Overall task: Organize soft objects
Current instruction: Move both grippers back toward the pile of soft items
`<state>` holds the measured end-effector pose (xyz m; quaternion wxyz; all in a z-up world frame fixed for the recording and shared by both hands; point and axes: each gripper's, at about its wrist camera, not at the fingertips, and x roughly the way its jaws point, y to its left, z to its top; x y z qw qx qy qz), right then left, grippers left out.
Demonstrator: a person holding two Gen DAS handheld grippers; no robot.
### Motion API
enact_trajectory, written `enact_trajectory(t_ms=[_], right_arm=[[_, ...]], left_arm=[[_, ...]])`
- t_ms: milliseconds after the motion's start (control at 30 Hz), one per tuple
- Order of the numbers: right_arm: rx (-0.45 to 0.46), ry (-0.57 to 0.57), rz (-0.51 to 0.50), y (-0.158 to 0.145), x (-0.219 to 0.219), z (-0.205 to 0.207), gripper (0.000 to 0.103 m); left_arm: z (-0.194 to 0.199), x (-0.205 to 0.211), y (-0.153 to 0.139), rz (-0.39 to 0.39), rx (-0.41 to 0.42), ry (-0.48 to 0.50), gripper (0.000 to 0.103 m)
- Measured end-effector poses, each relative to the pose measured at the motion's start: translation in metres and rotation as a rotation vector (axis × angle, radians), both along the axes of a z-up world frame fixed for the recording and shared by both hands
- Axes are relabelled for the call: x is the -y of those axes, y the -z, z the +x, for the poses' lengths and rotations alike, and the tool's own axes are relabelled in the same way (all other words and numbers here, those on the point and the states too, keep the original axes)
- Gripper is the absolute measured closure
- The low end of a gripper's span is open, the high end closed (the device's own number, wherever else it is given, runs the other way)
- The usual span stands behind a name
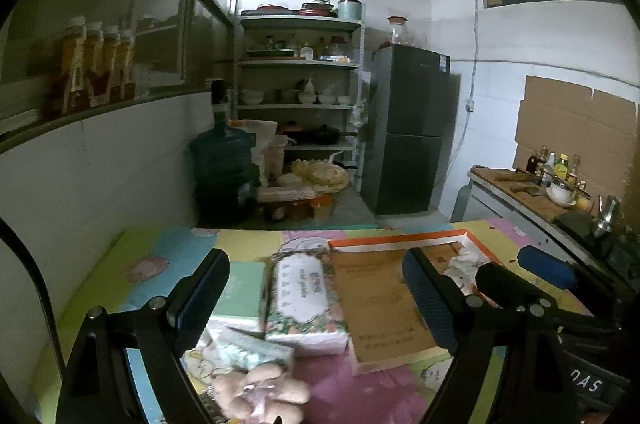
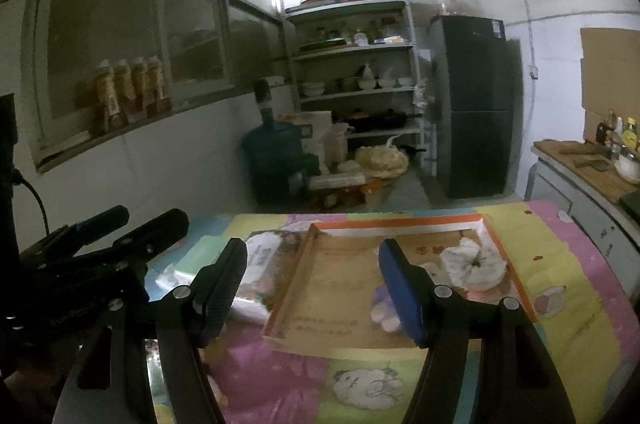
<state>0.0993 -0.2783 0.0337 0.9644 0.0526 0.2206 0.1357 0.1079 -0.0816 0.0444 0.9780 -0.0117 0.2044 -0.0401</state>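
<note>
Both your grippers hang over the cartoon-print table cover (image 2: 580, 336) with nothing in them: the left gripper (image 1: 316, 288) spread wide above the floral tissue pack (image 1: 306, 300), the right gripper (image 2: 312, 284) just as wide over the shallow cardboard tray (image 2: 396, 224). That tissue pack lies just left of the tray, a mint-green pack (image 1: 240, 292) beside it and a pink plush toy (image 1: 260, 392) nearer you. In the tray already: a crumpled white cloth (image 2: 476, 264) at the far right corner and a small pale plush (image 2: 384, 308) by your right pad. Expect the pack to be light and squashy with slick film, so take it across its narrow width at mid-length, squeezing gently.
</note>
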Motion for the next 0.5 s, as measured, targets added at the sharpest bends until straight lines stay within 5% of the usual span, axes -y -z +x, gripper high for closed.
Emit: enact_trajectory(t_ms=[500], right_arm=[[-0.003, -0.028, -0.021, 0.008, -0.043, -0.017, 0.033]], left_arm=[[-0.025, -0.052, 0.016, 0.017, -0.015, -0.045, 0.015]])
